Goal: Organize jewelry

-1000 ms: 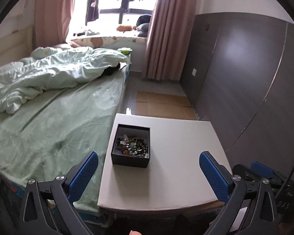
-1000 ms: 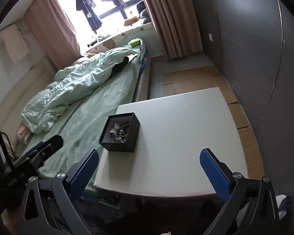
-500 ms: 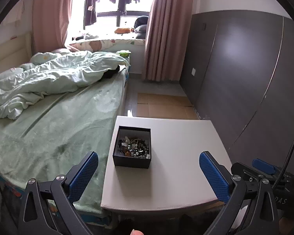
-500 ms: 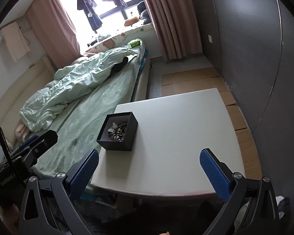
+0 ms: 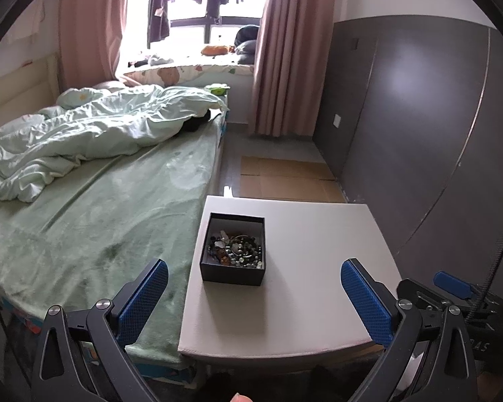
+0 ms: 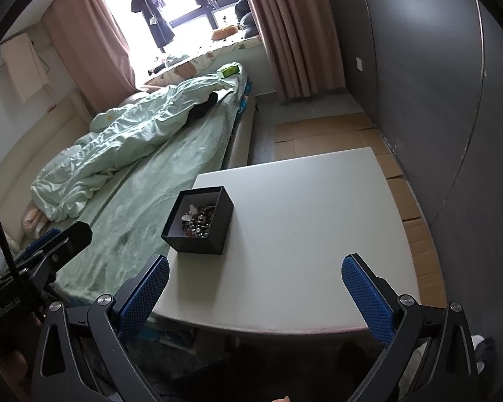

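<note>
A small black open box (image 5: 232, 250) holding a tangle of beaded jewelry (image 5: 237, 249) stands near the left edge of a white table (image 5: 312, 268). It also shows in the right wrist view (image 6: 199, 220), with the jewelry (image 6: 199, 220) inside. My left gripper (image 5: 254, 296) is open and empty, held back from the table's near edge. My right gripper (image 6: 255, 293) is open and empty, above the table's near edge. The left gripper's body (image 6: 40, 251) shows at the left of the right wrist view.
A bed with a green sheet (image 5: 94, 214) and a rumpled duvet (image 5: 94, 134) lies against the table's left side. A dark wardrobe wall (image 5: 419, 127) runs along the right. Cardboard sheets (image 5: 285, 177) cover the floor beyond the table.
Both grippers have shifted slightly; the box sits a little more centred in the left wrist view and further left in the right. Both stay open and empty.
</note>
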Available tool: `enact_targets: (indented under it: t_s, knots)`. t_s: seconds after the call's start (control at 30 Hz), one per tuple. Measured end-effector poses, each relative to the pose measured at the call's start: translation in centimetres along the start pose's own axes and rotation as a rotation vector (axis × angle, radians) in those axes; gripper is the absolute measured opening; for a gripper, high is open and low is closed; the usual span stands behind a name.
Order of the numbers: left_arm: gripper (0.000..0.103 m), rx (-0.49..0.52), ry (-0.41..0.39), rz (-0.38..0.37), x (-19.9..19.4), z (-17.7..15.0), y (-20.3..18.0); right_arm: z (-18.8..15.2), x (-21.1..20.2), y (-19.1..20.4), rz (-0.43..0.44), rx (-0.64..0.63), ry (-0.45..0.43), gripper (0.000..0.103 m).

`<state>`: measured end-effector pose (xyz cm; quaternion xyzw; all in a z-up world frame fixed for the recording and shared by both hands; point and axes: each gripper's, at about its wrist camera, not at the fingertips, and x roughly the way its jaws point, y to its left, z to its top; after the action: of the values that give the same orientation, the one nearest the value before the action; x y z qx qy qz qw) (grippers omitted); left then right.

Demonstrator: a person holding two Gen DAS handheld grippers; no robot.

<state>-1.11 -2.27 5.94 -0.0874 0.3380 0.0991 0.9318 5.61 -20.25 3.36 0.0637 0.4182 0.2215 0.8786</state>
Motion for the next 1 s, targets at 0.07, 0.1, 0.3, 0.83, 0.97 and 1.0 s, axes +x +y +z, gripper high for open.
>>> enact_targets:
  t_s: [0.07, 0.1, 0.3, 0.83, 0.97, 1.0]
  knots:
    - [0.103, 0.001, -0.002, 0.000, 0.0, 0.0, 0.0, 0.0, 0.0, -0.1, 0.005, 0.004, -0.002, 0.103]
    - [0.103, 0.003, -0.004, 0.000, 0.0, 0.0, 0.0, 0.0, 0.0, -0.1, 0.004, 0.006, -0.003, 0.103]
    - [0.103, 0.014, 0.001, -0.003, 0.0, 0.0, -0.3, 0.0, 0.0, -0.2, 0.001, 0.007, -0.004, 0.103]
    - [0.103, 0.027, 0.005, -0.021, -0.1, -0.1, -0.9, -0.1, 0.0, -0.7, -0.010, 0.017, 0.004, 0.103]
    - [0.103, 0.031, 0.006, -0.023, -0.1, -0.2, -1.0, -0.1, 0.0, -0.7, -0.010, 0.021, 0.005, 0.103]
    - [0.103, 0.030, 0.006, -0.023, -0.1, -0.2, -1.1, -0.1, 0.0, -0.7, -0.010, 0.020, 0.005, 0.103]
